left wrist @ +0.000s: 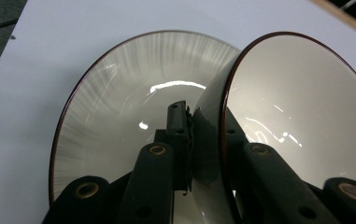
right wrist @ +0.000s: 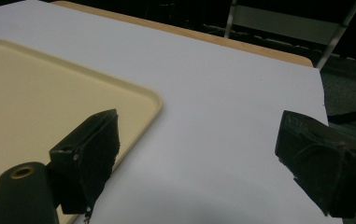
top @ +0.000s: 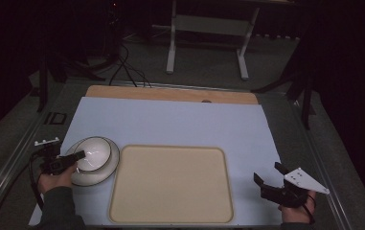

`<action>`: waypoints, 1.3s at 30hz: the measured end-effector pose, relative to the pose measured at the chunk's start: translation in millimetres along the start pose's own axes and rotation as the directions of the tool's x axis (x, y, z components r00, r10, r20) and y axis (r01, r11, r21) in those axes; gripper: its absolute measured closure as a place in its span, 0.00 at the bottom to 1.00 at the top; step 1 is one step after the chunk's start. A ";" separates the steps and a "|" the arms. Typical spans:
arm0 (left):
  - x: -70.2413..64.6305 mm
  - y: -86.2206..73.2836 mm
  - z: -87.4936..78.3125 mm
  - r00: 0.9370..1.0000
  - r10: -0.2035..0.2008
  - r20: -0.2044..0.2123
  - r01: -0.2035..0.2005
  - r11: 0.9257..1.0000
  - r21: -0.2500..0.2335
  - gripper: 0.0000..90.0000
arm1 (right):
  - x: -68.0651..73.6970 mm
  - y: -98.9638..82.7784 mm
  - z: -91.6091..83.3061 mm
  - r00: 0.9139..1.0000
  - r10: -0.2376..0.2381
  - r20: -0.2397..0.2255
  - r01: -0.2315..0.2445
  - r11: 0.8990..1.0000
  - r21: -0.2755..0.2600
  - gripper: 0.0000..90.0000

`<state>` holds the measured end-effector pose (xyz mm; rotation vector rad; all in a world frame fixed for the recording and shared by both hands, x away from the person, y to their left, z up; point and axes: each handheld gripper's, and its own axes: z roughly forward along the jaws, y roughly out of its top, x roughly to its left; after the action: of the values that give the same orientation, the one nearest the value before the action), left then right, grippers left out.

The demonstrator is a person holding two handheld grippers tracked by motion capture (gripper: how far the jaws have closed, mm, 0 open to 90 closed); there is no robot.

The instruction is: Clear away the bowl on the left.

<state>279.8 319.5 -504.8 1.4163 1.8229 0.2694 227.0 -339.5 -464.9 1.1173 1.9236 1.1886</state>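
Left claw (left wrist: 203, 140) is clamped on the near rim of the white bowl (top: 94, 151), one jaw inside the wall, one outside, pads pressed to the ceramic. I judge the rim pinch is chosen because the bowl is too wide to span; gripping the thin wall gives a firm hold with little closing travel.

In the left gripper view the bowl (left wrist: 297, 112) sits tilted, its far edge raised off the striped saucer plate (left wrist: 133, 98) beneath it. The tilt looks like the consequence of lifting from one side only. Bowl and plate lie just left of the beige tray (top: 170, 184), the plate (top: 107, 168) touching or almost touching the tray's left rim; I cannot tell which.

Right claw (top: 268, 175) hangs just right of the tray, jaws spread wide, nothing between them; in its own view the tray's corner (right wrist: 138, 100) and the bare white desk sheet (right wrist: 222, 93) show through the gap. My reading: it is parked clear so the tray stays free as the landing spot for the bowl.

Tray is bare.
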 end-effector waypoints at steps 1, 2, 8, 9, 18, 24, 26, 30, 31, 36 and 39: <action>0.2 0.1 -1.4 1.000 -0.005 0.008 0.005 1.000 -0.006 0.90 | -0.1 0.0 -0.1 1.000 0.002 0.000 -0.002 1.000 0.000 0.15; 0.3 0.2 -3.0 1.000 -0.008 0.013 0.009 1.000 -0.011 0.90 | -0.2 0.0 -0.2 1.000 0.003 -0.001 -0.003 1.000 0.000 0.15; 0.4 0.3 -10.7 0.998 -0.028 0.051 0.030 0.999 -0.045 0.89 | -0.6 0.2 -0.7 1.000 0.004 -0.005 -0.005 1.000 -0.004 0.15; 0.1 0.5 -12.0 0.998 -0.025 0.060 0.027 0.998 -0.048 0.89 | -0.6 0.2 -0.7 1.000 0.005 -0.005 -0.005 1.000 -0.004 0.15; -8.8 0.0 -18.9 0.995 0.001 0.096 0.007 0.996 -0.085 0.88 | -0.9 0.3 -0.8 1.000 0.004 -0.007 -0.004 1.000 -0.006 0.15; -13.9 -0.1 -16.5 0.993 0.021 0.120 -0.013 0.998 -0.068 0.87 | -1.1 0.3 -0.9 1.000 0.005 -0.006 -0.005 1.000 -0.005 0.15; -16.6 -0.5 -16.3 0.992 0.027 0.121 -0.019 0.997 -0.071 0.87 | -1.2 0.3 -0.9 1.000 0.005 -0.006 -0.005 1.000 -0.006 0.15; -21.7 -1.6 -16.5 0.991 0.044 0.130 -0.035 0.997 -0.071 0.86 | -1.4 0.4 -1.4 1.000 0.007 -0.006 -0.007 1.000 -0.007 0.15; -23.6 -2.1 -16.3 0.990 0.049 0.133 -0.040 0.997 -0.070 0.86 | -1.3 0.4 -1.5 1.000 0.007 -0.006 -0.007 1.000 -0.007 0.15; -30.4 -3.0 -15.5 0.987 0.068 0.146 -0.059 0.996 -0.069 0.86 | -1.3 0.5 -1.4 1.000 0.006 -0.007 -0.006 1.000 -0.008 0.15; -33.5 -3.1 -16.1 0.982 0.074 0.174 -0.062 0.995 -0.072 0.86 | -1.3 0.5 -1.3 1.000 0.006 -0.007 -0.006 1.000 -0.007 0.15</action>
<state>268.4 293.3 -480.8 1.4118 1.6105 0.2292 226.7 -341.1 -463.8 1.1177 1.9206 1.2034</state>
